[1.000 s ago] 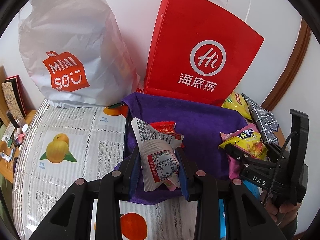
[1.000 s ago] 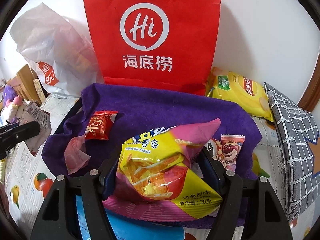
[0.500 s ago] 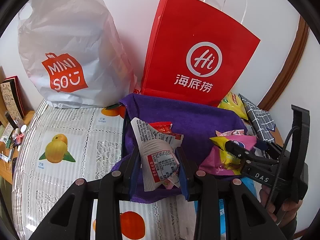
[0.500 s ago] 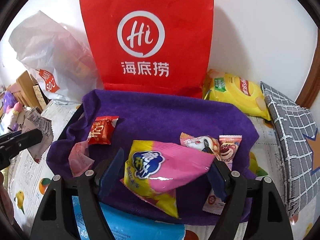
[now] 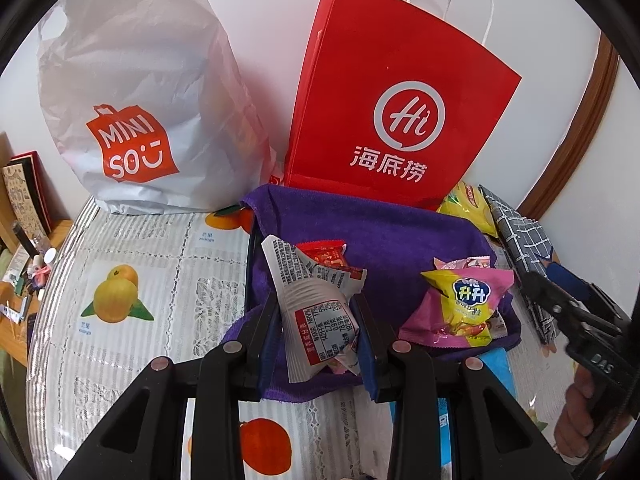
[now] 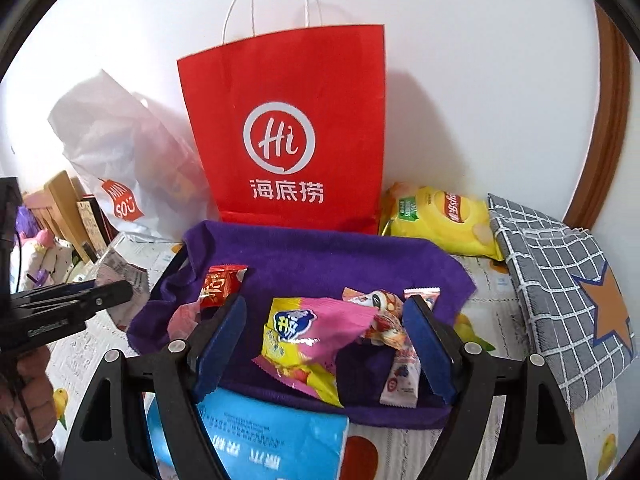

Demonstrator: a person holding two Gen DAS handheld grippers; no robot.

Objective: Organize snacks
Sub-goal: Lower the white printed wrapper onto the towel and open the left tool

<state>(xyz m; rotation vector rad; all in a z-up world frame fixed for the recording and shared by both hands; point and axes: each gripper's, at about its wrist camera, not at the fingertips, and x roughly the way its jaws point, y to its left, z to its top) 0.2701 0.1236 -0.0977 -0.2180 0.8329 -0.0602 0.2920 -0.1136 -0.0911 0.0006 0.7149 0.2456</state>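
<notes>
Holding a white snack packet tight between its two fingers, the left gripper waits over the near edge of the purple cloth tray. The packet stands up tall in the grip, with its printed label facing the camera. I think it is held there because it goes into the tray next, with the other snacks.

The right gripper has its fingers spread wide, and they hold nothing. The pink and yellow snack bag lies on the purple cloth in the gap between them, not touched by either finger. It lies flat in the tray, so this one looks put away.

More snacks are in the tray too. A small red packet sits near the far left corner. Some small candy packets lie just beside the pink and yellow bag, on its right.

The tray is lined with soft cloth, likely so the snacks stay together in one place. A red paper bag stands behind it against the wall. A white shopping bag stands to the left of that. A yellow chip bag lies outside the tray, by the red bag, beside a grey checked cloth. It may need to go in too. A blue pack lies on the table in front of the tray.
</notes>
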